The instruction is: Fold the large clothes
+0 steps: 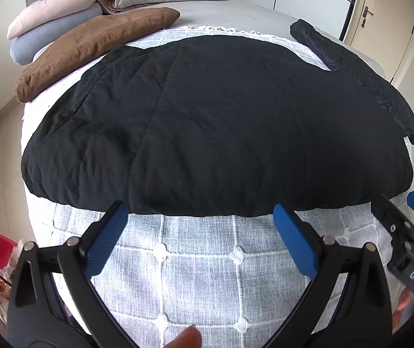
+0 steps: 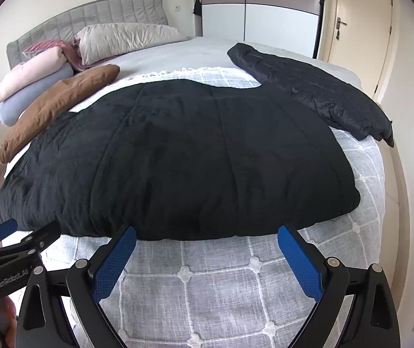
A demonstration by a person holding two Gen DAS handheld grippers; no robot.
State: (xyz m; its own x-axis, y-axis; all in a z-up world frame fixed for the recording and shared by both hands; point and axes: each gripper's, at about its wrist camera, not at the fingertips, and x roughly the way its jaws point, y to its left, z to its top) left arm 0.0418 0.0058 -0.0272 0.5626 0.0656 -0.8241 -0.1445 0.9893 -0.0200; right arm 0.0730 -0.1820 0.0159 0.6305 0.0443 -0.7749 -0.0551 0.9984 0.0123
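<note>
Black jacket lies just beyond both wide-spread grippers, left gripper and right gripper.

left claw: black frame, blue ribbed pads | right claw: same, silver screws

Both views look from the foot of the bed toward the headboard, pitched down, close above the near hem of the black jacket. The left wrist view sits left and nearer the hem; the right wrist view sits right and slightly further back. Both share the jacket, the brown pillow left of it, and the door beyond its right sleeve
</note>
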